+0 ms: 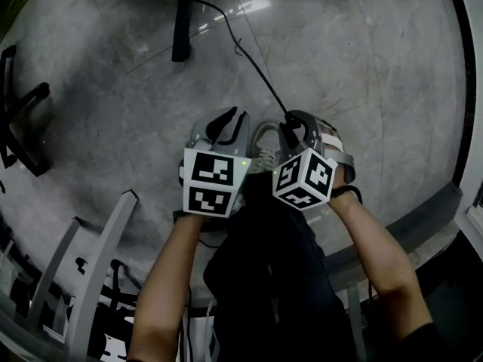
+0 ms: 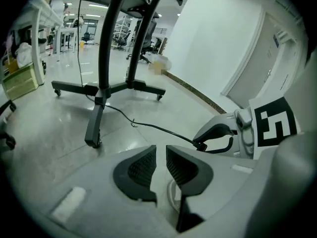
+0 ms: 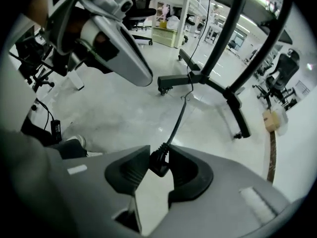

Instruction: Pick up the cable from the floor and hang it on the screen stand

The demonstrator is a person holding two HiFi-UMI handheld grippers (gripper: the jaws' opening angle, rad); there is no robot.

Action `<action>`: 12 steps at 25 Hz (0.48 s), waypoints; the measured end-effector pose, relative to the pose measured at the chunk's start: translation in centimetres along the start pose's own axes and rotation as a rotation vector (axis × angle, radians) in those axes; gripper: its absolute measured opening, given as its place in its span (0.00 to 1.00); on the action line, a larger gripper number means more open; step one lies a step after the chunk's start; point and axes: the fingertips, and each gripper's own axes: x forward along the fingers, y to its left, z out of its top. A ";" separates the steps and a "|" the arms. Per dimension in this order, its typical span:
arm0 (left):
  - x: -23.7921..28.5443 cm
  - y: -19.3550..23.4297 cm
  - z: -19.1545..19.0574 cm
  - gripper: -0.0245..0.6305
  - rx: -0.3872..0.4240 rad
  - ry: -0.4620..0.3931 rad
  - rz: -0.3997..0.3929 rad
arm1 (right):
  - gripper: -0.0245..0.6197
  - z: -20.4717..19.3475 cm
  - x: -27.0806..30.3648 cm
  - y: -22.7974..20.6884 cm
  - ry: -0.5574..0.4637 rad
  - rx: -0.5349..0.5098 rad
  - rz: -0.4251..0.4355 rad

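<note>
Forward, right gripper (image 1: 297, 125) pinching cable (image 1: 256, 70), left gripper (image 1: 229, 124) alongside, parted.

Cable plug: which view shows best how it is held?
Right gripper view: the cable plug sits clamped between the right tool's jaws. Left gripper view shows it small at that tool's tip; head view shows only the cable reaching it.

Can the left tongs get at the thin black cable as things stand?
Probably yes. The left tongs are empty, jaws slightly apart, and the thin black cable runs just ahead of them with nothing between; its end is held in the right tongs alongside.
</note>
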 end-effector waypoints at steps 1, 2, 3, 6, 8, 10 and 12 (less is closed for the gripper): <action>-0.6 -0.3 1.1 0.14 0.012 -0.010 0.000 | 0.22 0.3 -1.2 -1.0 -0.006 -0.031 -0.021; -1.3 -0.7 2.3 0.14 0.024 -0.019 0.000 | 0.22 0.7 -2.5 -2.1 -0.013 -0.057 -0.042; -1.9 -1.1 3.4 0.14 0.037 -0.027 0.001 | 0.22 1.1 -3.8 -3.2 -0.020 -0.080 -0.061; -4.1 -2.2 6.6 0.16 0.064 -0.053 0.007 | 0.22 2.4 -7.7 -6.1 -0.044 -0.128 -0.110; -5.8 -2.6 8.8 0.16 0.078 -0.080 0.021 | 0.22 3.5 -10.2 -8.0 -0.061 -0.149 -0.142; -7.5 -2.8 11.1 0.16 0.092 -0.113 0.043 | 0.22 4.7 -12.7 -9.9 -0.079 -0.164 -0.177; -9.5 -3.2 12.9 0.16 0.104 -0.139 0.063 | 0.22 6.0 -15.2 -11.3 -0.100 -0.180 -0.206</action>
